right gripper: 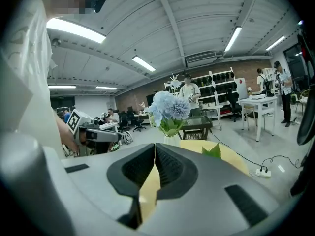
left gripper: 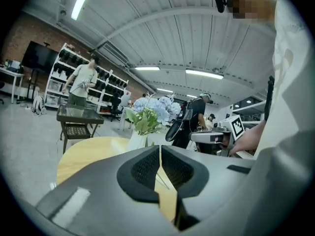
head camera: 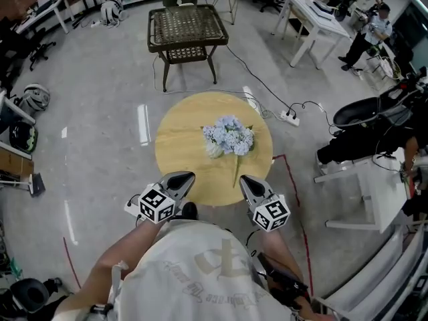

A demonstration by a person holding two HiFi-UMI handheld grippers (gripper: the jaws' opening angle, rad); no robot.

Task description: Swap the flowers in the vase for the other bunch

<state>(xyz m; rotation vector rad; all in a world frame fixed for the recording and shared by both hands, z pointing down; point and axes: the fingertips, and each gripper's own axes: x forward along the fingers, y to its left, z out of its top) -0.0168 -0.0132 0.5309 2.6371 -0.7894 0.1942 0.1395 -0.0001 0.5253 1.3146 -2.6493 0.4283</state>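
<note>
A round wooden table (head camera: 180,146) carries a cluster of pale blue flowers (head camera: 229,136). A white vase (head camera: 214,150) shows at the cluster's lower left, and a green stem (head camera: 237,169) lies on the tabletop pointing to the near edge. Which blooms belong to which bunch I cannot tell from above. My left gripper (head camera: 186,177) and right gripper (head camera: 246,179) hover at the table's near edge, both shut and empty, short of the flowers. The left gripper view shows the closed left gripper (left gripper: 160,151) with the vase (left gripper: 138,139) and flowers (left gripper: 152,109) beyond. The right gripper (right gripper: 155,149) faces the flowers (right gripper: 170,107).
A dark wicker-topped side table (head camera: 187,29) stands beyond the round table. A power strip (head camera: 289,117) with cables lies on the floor to the right, by a red tape line (head camera: 291,179). White desks (head camera: 314,15) and people stand further back.
</note>
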